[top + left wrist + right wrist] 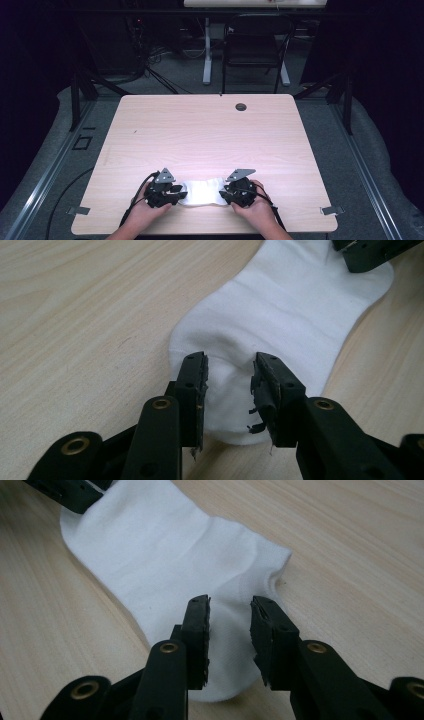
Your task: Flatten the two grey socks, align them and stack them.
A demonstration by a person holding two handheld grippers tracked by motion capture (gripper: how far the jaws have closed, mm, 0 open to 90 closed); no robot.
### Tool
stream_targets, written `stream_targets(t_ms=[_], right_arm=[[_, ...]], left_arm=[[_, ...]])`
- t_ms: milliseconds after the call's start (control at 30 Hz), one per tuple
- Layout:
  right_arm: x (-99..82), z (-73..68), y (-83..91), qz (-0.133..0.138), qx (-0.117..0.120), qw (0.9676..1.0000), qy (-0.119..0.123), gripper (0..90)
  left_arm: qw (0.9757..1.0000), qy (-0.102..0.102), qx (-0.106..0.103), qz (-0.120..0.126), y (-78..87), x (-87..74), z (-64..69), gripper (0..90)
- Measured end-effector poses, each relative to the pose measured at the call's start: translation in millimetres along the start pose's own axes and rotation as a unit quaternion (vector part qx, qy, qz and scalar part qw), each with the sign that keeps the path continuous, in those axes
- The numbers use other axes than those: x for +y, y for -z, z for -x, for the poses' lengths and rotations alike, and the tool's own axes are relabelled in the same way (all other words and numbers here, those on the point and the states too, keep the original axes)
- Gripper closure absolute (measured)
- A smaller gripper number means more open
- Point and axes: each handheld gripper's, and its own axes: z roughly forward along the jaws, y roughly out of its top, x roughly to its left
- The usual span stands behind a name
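Note:
A white sock lies flat near the front edge of the wooden table, stretched left to right. My left gripper is at its left end and my right gripper at its right end, each held in a hand. In the left gripper view the jaws of the left gripper stand apart over one rounded end of the sock, pads clear of the fabric. In the right gripper view the right gripper hovers likewise open over the other end of the sock.
A cable hole sits near the table's far edge. A black chair and a desk leg stand beyond it. Metal clips mark the front corners. Dark curtains hang on both sides.

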Motion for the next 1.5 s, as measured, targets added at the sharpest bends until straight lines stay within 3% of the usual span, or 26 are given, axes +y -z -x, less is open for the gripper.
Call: stream_targets(t_ms=[367, 833, 1100, 1500], right_arm=[[1.6, -0.4, -6.7, -0.001, -0.006, 1.0000, -0.003, 68.8], [14.8, 7.3, -19.9, 0.011, -0.010, 0.9996, -0.022, 65.8], [18.3, 12.7, -24.1, 0.018, -0.009, 0.9992, -0.034, 65.9], [19.4, 17.9, -27.4, 0.031, -0.013, 0.9988, -0.036, 65.8]], left_arm=[[1.0000, 0.009, 0.003, 0.004, -2.8, 0.3, -7.5, 65.4], [0.9989, 0.024, 0.028, 0.028, -9.4, 5.5, -27.2, 63.4], [0.9985, 0.029, 0.037, 0.026, -12.6, 10.5, -34.5, 62.9], [0.9979, 0.035, 0.043, 0.034, -15.1, 11.5, -37.6, 62.1]])
